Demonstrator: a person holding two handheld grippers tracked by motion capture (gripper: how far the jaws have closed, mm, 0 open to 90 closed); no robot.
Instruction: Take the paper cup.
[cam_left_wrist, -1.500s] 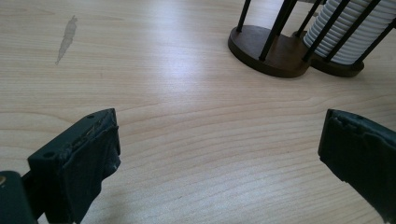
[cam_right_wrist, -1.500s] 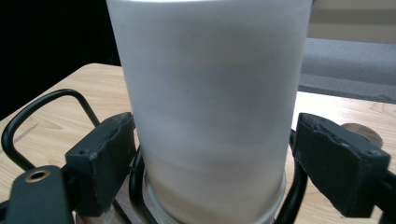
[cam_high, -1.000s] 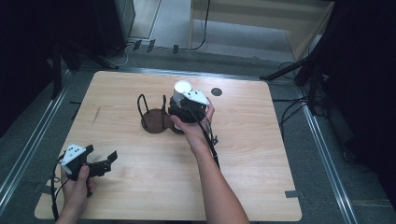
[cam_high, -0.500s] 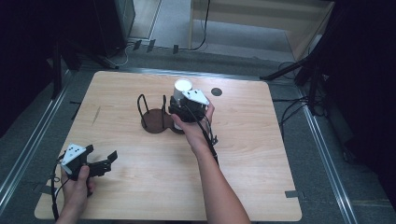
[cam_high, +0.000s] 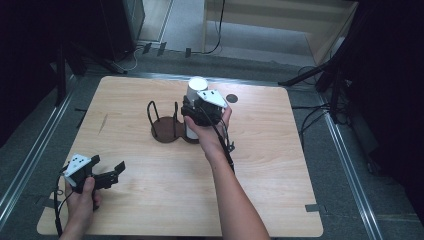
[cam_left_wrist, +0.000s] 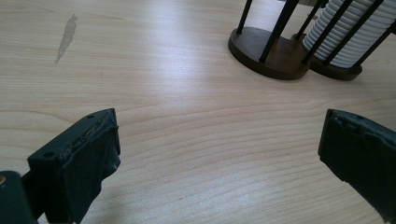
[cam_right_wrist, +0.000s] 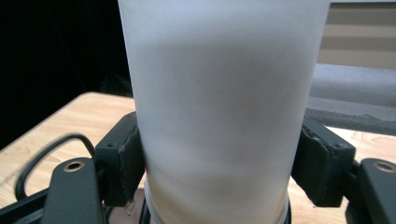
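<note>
The right gripper (cam_high: 196, 111) has just been closing, and now its jaws squeeze a white cup (cam_right_wrist: 219, 107) from both sides; the pads (cam_right_wrist: 122, 156) press on the cup's wall. The cup stands in the right half of a dark rack (cam_high: 167, 131) near the middle of the table (cam_high: 260, 200), on top of a stack of white cups (cam_left_wrist: 348, 35) seen between the black rods (cam_left_wrist: 280, 28); how far up the cup has come I cannot tell.

The left gripper (cam_high: 100, 175) rests near the table's front left corner with its jaws wide apart, holding nothing; it is well away from the rack.

What could go wrong: the cup looks thin and soft, so a hard squeeze could dent it; a weak one could let it slip. The cups sit one inside the next — so the one below may stick and come up too; then it could drop. The rods stand close around the cup; a tilted pull could catch on them and drag the rack, as the other gripper is not holding it down.
</note>
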